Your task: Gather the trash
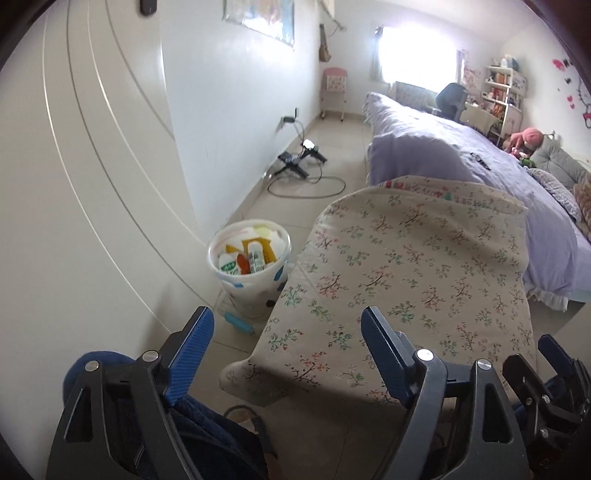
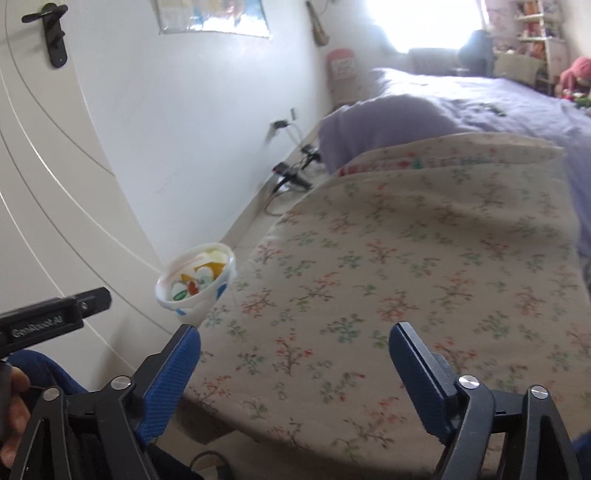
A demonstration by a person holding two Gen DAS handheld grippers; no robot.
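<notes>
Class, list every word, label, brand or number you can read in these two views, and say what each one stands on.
"GenRobot.AI": pale letters on the black body of the left hand-held gripper, slightly blurred.
Green labels on the bottles in the trash bin: too small to read.
Poster on the wall: washed out, unreadable.
Nothing else legible.

Each hand-held gripper, left and right, had a black angular frame with round silver screws and ribbed blue finger pads. The left one's black body carried pale lettering. A dark blue sleeve covered the person's wrist.
</notes>
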